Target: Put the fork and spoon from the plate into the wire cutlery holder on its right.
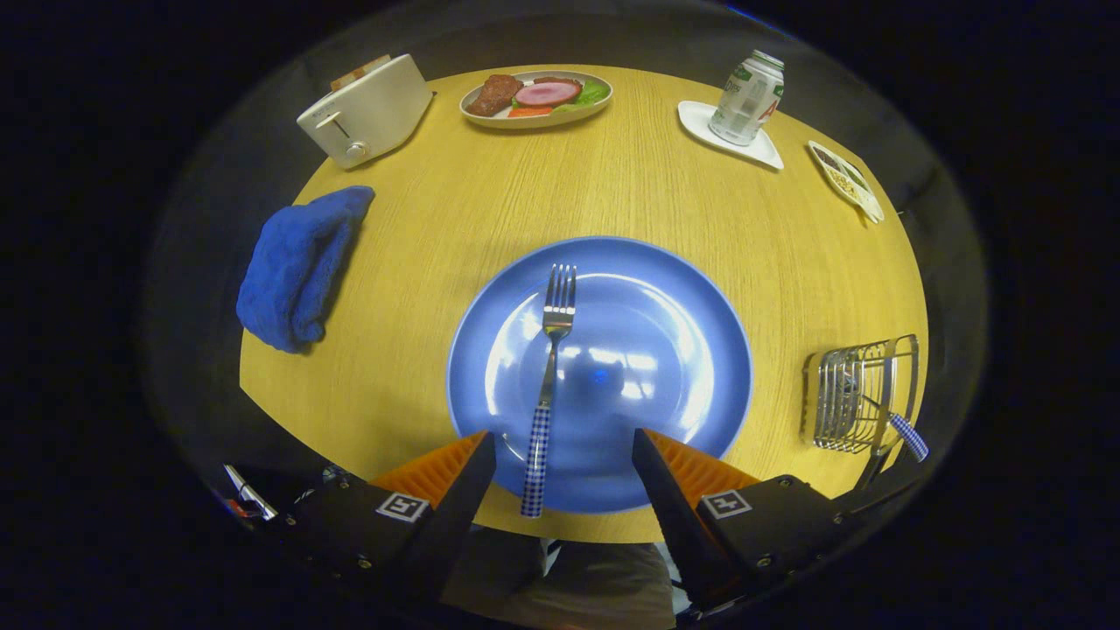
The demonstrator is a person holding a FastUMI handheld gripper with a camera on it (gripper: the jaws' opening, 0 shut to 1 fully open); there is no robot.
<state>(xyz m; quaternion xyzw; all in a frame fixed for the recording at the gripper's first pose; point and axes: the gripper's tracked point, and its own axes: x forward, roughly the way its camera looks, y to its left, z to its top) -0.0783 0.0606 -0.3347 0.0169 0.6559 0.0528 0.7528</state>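
The gripper point(564, 451) has its two fingers spread wide apart and holds nothing; the fingers hang above the near rim of the round blue plate point(682, 350), one at each side of the fork handle, and neither finger touches it.

The metal fork with a blue-and-white checked handle point(547, 385) lies on the plate, a little to the left of the plate's middle; its tines point away from the gripper and the end of its handle rests near the closer rim, between the two fingers.

The wire cutlery holder of shiny metal point(853, 398) stands on the round light wooden table point(612, 192), to the right of the plate and a little apart from it; a second utensil with the same checked handle point(908, 436) sits in it with the handle sticking out to the right; its other end is hidden by the wires, so I cannot tell for certain that it is the spoon.

On the left lies a crumpled blue cloth point(297, 267); beyond it stands a cream toaster point(367, 114); at the far edge is an oval dish with meat and vegetables point(535, 96); further right a drink can point(746, 96) stands on a white coaster point(761, 149), and near it lies a small dish with snacks point(847, 181).
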